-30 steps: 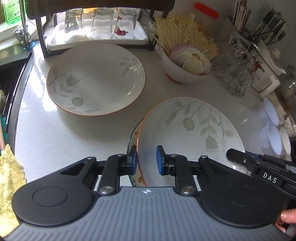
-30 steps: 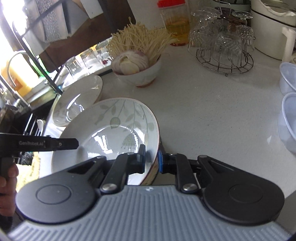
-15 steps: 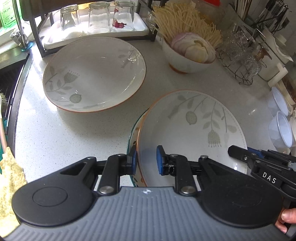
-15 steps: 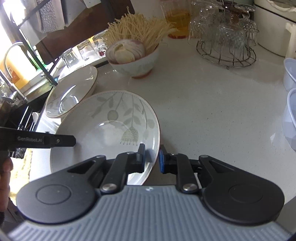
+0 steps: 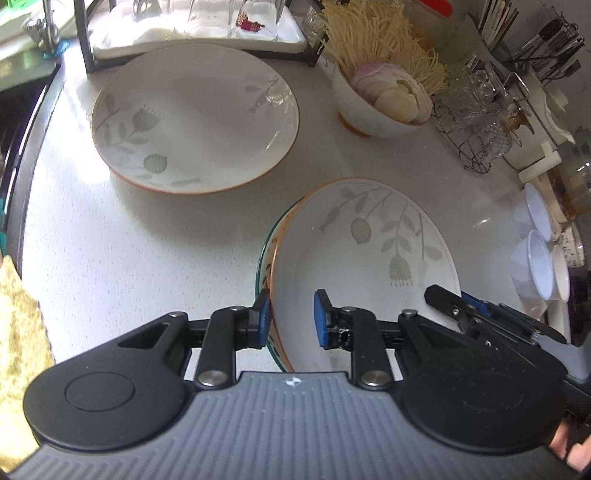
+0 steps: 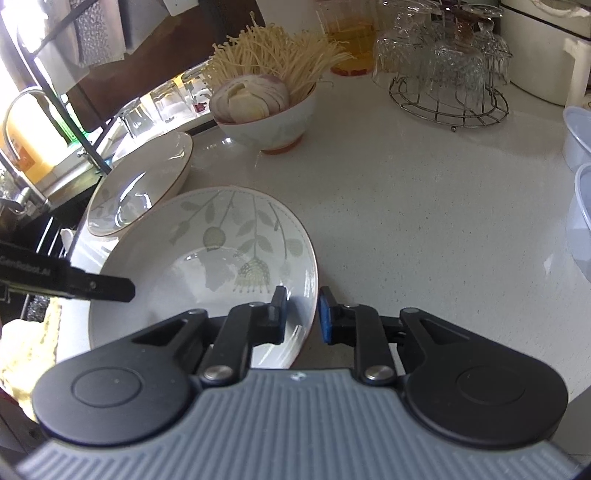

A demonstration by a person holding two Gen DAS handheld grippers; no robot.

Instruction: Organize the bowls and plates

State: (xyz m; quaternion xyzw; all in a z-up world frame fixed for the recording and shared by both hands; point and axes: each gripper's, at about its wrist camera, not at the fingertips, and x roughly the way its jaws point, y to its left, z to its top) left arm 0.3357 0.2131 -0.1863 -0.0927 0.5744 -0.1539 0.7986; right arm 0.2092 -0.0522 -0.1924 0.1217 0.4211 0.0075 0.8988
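A white leaf-patterned plate (image 5: 369, 251) with an orange rim is held above the counter by both grippers, with a green-rimmed dish (image 5: 263, 258) nested under it. My left gripper (image 5: 291, 317) is shut on its left rim and the green-rimmed dish. My right gripper (image 6: 303, 314) is shut on the plate's (image 6: 207, 266) right rim. A second matching plate (image 5: 195, 118) lies on the counter at the back left; it also shows in the right wrist view (image 6: 140, 184). A white bowl (image 5: 376, 110) holds sliced onion and enoki mushrooms.
A tray of upturned glasses (image 5: 199, 33) stands behind the second plate. A wire rack of glass cups (image 6: 450, 74) is at the back right. Plastic containers (image 5: 535, 254) sit at the right. The sink (image 5: 14, 155) and a yellow cloth (image 5: 18, 332) are left.
Both grippers have carried the held plate up and toward the second plate at the back left; the grips stay the same.
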